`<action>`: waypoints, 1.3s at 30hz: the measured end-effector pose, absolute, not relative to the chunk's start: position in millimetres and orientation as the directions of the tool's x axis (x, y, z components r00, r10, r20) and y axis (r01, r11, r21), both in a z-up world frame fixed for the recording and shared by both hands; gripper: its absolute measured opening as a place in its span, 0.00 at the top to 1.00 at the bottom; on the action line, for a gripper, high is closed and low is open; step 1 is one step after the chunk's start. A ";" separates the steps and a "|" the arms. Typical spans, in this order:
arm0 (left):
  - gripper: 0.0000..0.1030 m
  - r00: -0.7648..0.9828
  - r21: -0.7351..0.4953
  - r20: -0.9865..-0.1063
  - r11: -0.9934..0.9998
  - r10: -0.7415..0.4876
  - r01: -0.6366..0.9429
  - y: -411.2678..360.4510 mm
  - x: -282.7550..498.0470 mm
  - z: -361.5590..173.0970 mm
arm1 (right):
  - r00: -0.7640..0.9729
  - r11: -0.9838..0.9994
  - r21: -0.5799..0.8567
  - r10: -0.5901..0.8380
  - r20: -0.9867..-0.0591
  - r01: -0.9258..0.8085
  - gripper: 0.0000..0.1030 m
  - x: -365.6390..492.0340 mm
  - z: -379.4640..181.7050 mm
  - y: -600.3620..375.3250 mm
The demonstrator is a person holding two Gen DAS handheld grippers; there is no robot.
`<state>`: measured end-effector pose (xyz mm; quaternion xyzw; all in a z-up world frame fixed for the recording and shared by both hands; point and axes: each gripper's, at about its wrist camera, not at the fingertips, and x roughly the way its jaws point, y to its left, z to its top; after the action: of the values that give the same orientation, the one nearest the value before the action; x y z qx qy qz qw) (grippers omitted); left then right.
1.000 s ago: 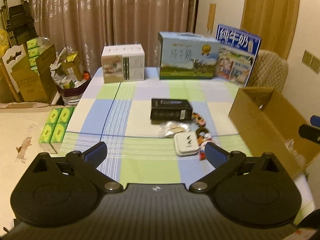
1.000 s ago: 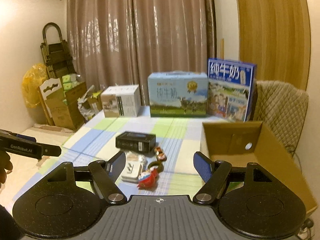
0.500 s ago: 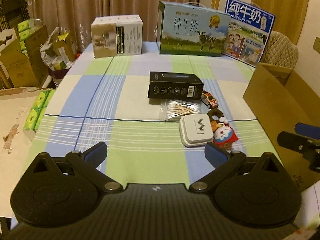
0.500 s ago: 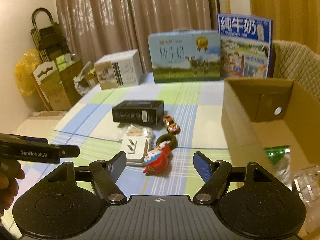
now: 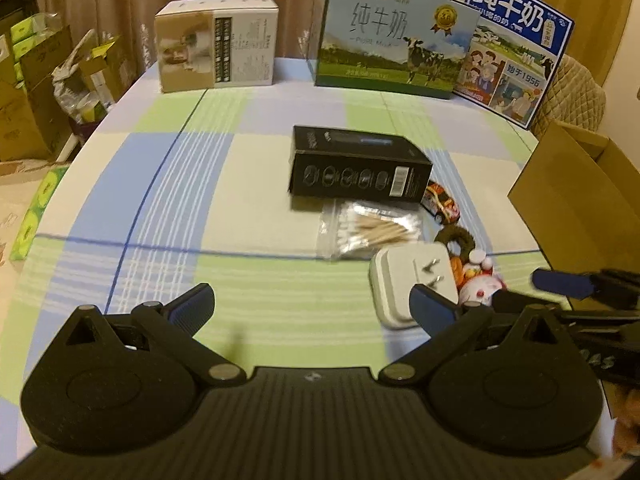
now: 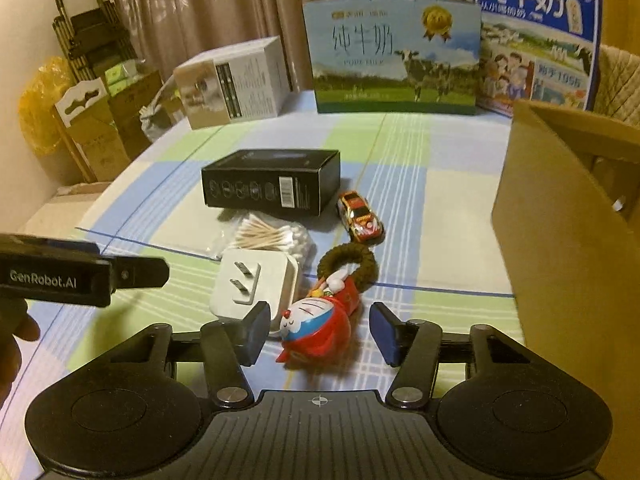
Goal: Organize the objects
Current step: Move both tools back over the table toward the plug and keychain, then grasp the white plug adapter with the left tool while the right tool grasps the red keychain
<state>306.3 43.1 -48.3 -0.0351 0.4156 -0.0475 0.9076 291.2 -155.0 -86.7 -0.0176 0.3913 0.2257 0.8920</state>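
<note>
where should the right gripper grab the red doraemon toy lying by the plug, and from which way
Grip the red doraemon toy across its round head and body, coming down from above. It lies on its side between the right gripper pads, jaws just closing, not touching. Avoid the brown loop and white plug.

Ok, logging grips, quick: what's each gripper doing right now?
Left gripper: open, holding nothing.
Right gripper: open, jaws just been closing around the doll, pads not touching it yet.

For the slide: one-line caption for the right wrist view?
Right claw, closing but still open, straddles the red cat figure beside the white plug, cardboard box at right.
</note>
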 end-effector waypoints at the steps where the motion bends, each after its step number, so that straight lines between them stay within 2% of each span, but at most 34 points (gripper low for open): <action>1: 0.01 0.649 -0.103 -0.751 0.993 -0.119 0.063 42.0 309.6 -48.4 | 0.588 0.896 0.143 0.389 -0.710 -0.420 0.50 292.8 -88.8 -153.8; 8: 0.01 0.626 -0.103 -0.769 0.992 -0.130 0.079 40.9 321.0 -55.8 | 0.554 0.891 0.122 0.373 -0.744 -0.436 0.59 301.5 -102.1 -144.6; 14: 0.01 0.620 -0.113 -0.772 0.991 -0.137 0.078 42.1 321.8 -56.0 | 0.549 0.892 0.122 0.370 -0.749 -0.435 0.60 303.7 -101.4 -140.6; 20: 0.01 0.612 -0.123 -0.775 0.988 -0.156 0.097 41.9 321.7 -56.5 | 0.456 0.810 0.197 0.491 -0.742 -0.552 0.61 294.0 -100.3 -130.9; 26: 0.02 0.596 -0.140 -0.781 0.982 -0.190 0.129 37.0 322.9 -62.1 | 0.509 0.837 0.093 0.412 -0.755 -0.540 0.61 286.0 -92.7 -134.4; 32: 0.13 0.567 -0.128 -0.788 0.965 -0.238 0.227 16.8 328.9 -74.7 | 0.528 0.879 0.094 0.362 -0.768 -0.467 0.61 291.8 -91.5 -159.9; 37: 0.16 0.564 -0.090 -0.790 0.957 -0.238 0.277 7.0 336.3 -82.7 | 0.529 0.886 0.108 0.363 -0.767 -0.451 0.61 293.8 -87.7 -166.5; 39: 0.24 0.555 -0.089 -0.797 0.956 -0.237 0.280 6.7 340.4 -87.5 | 0.524 0.886 0.111 0.363 -0.771 -0.451 0.61 294.9 -88.4 -165.9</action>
<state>340.4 6.7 -87.5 0.0240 0.4481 -0.1469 0.8815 294.9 -165.9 -88.4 -0.0513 0.4284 0.2336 0.8714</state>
